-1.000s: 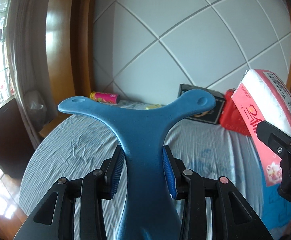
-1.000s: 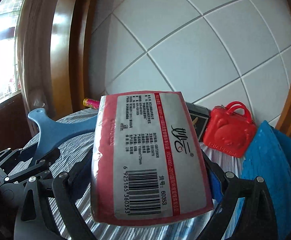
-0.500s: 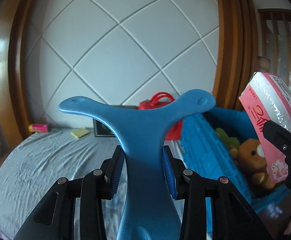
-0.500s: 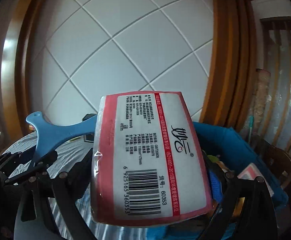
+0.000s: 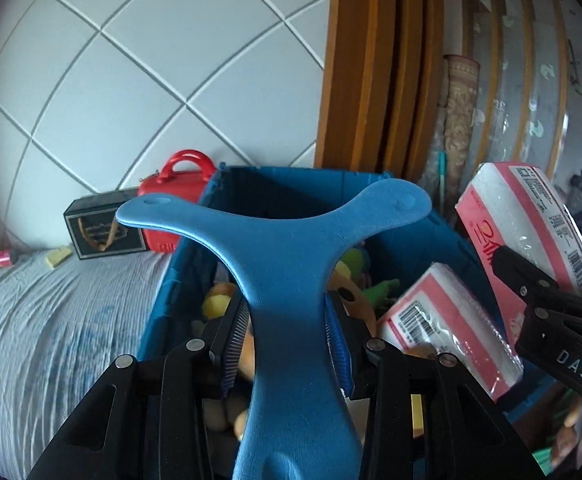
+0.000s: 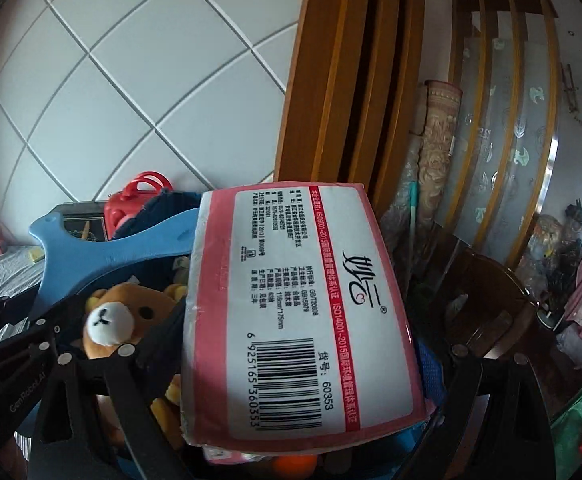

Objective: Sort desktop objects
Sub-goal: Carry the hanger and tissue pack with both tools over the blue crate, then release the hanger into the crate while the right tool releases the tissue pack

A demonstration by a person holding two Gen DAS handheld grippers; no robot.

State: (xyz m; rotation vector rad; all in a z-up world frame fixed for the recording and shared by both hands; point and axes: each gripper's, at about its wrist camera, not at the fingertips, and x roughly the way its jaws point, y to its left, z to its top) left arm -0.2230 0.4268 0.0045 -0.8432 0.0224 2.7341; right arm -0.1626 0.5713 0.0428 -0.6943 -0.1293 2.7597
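1. The pink-and-white tissue pack [image 6: 299,312] in the right wrist view carries a barcode with the digits "6 925165 360353" beneath it; beside that stands "60353" after two Chinese characters;
2. A red band on the same pack reads "ISO9001-2015" and "ISO14001-2015" amid Chinese characters; a large stylised Chinese brand mark with an ® sign sits next to it;
3. Small print on the pack includes "GB/T20808" and "116mm*175mm"; the other lines are too small to read;
4. The left gripper [image 6: 7,360], seen in the right wrist view, bears "GenRobot.AI" on its black arm;
5. The right gripper [image 5: 547,312], seen in the left wrist view, bears "DAS" in white letters.
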